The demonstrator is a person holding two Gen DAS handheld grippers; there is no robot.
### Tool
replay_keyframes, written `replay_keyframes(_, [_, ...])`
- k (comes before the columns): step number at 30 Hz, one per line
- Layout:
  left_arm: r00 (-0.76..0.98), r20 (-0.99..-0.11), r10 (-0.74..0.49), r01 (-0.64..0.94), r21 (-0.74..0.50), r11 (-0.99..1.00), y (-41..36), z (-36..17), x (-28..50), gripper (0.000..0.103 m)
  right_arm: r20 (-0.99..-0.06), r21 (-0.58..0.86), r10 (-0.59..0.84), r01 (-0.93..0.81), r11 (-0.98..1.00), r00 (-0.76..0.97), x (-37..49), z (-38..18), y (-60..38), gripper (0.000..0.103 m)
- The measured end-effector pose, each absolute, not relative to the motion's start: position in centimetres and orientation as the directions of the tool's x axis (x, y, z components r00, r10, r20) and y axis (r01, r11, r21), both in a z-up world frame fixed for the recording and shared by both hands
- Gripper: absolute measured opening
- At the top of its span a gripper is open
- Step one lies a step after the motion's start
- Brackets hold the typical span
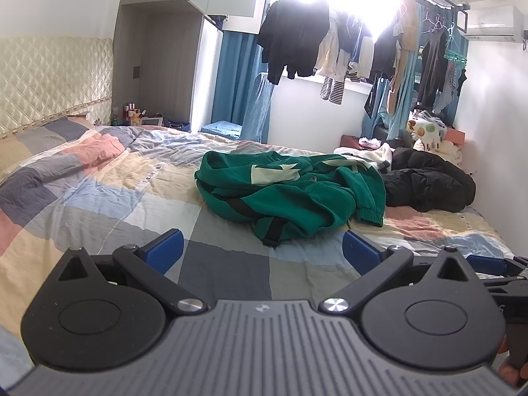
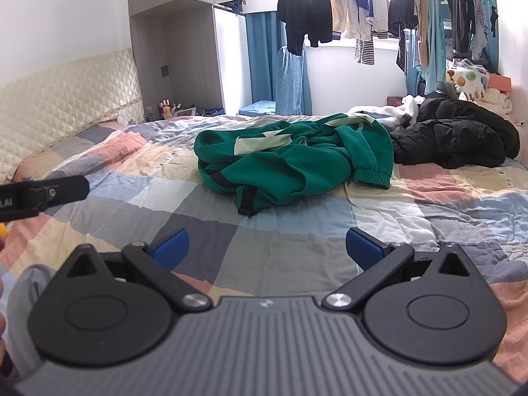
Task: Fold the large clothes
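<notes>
A crumpled green sweatshirt with pale patches and black straps lies in a heap in the middle of the bed; the right wrist view shows the same green sweatshirt. My left gripper hovers open over the quilt, short of the heap's near edge. My right gripper is open too, nothing between its blue pads, a little nearer than the heap. Part of the left gripper's black body pokes in at the left edge of the right wrist view.
A patchwork quilt covers the bed. A black puffy jacket and white clothes lie at the far right. Behind are a padded headboard, hanging laundry by the window, and a cluttered shelf of bottles.
</notes>
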State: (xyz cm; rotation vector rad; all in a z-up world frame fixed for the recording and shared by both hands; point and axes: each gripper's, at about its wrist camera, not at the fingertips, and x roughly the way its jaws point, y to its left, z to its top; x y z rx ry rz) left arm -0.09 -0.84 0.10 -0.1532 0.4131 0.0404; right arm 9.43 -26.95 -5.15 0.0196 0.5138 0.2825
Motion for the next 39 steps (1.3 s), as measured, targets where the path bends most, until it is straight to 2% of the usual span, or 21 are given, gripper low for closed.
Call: replay_keyframes(39, [0.914,-0.407,0.0,-0.062,-0.141,0.988,-0.58,0.03,-0.47,0.103,-0.492,0.109,0.279,-0.26,0.959,0.825,9.19,-5.8,-27.37,0.103])
